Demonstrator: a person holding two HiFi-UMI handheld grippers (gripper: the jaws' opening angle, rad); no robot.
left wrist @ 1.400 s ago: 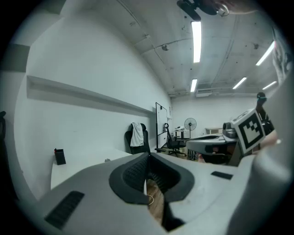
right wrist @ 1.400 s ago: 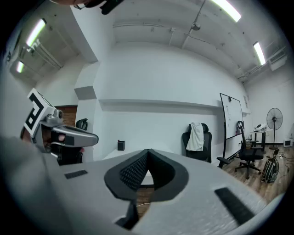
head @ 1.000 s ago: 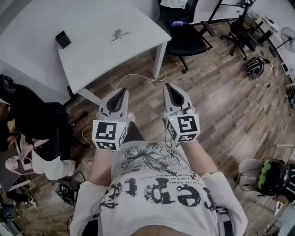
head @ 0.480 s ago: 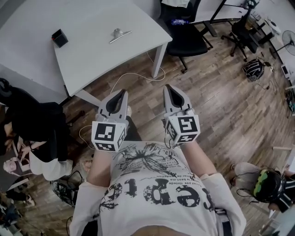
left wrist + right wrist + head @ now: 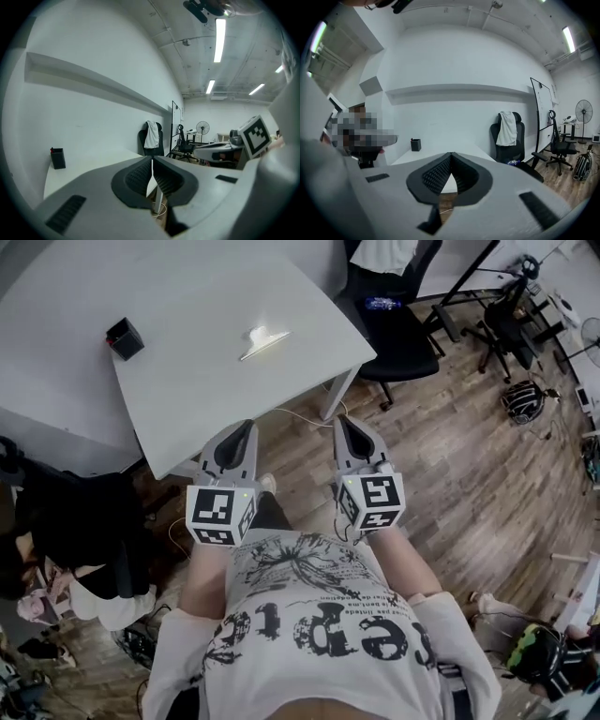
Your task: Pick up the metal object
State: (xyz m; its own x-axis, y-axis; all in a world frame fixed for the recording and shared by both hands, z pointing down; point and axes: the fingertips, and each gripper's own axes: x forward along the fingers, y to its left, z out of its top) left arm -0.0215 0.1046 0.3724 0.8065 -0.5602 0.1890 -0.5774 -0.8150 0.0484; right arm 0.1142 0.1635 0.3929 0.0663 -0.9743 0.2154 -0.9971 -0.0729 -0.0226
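Note:
The metal object, a small shiny piece with a flat handle, lies on the white table near its right side in the head view. Both grippers hang over the wooden floor just short of the table's near edge. My left gripper is shut with nothing in it, its jaws meeting tip to tip in the left gripper view. My right gripper is shut and empty too, as the right gripper view shows. Neither gripper view shows the metal object.
A black pen holder stands at the table's left. A black office chair with a white cloth on its back sits to the right of the table. A white cable lies on the floor by the table leg. A person is at the left.
The table and the metal object have come closer and lower in the head view. Both grippers stayed shut and side by side.

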